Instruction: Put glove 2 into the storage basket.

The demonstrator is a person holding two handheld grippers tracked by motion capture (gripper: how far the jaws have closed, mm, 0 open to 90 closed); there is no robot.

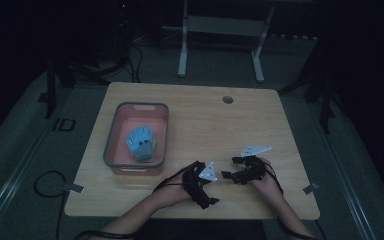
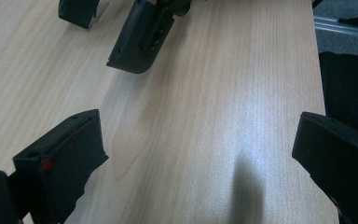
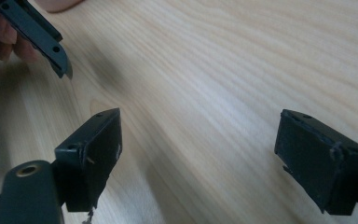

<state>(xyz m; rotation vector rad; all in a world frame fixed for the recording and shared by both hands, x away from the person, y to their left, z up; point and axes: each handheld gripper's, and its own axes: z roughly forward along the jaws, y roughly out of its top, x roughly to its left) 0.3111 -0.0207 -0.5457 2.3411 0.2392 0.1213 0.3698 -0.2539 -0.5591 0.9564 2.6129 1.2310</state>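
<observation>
Left gripper (image 1: 203,186) and right gripper (image 1: 232,167): jaws spread wide, nothing between, tips facing each other near front edge of table (image 1: 205,120). Left gripper view: own jaws apart over bare wood, right gripper's jaws (image 2: 121,35) ahead. Right gripper view: own jaws apart, left gripper's jaw (image 3: 35,32) and fingers (image 3: 2,39) at upper left. High view adds pink bin (image 1: 114,135), grey-rimmed, on table's left half, well apart from grippers. Inside bin: light blue glove (image 1: 141,142), fingers fanned toward far side. Room dark; white frame legs (image 1: 182,55) beyond table.
</observation>
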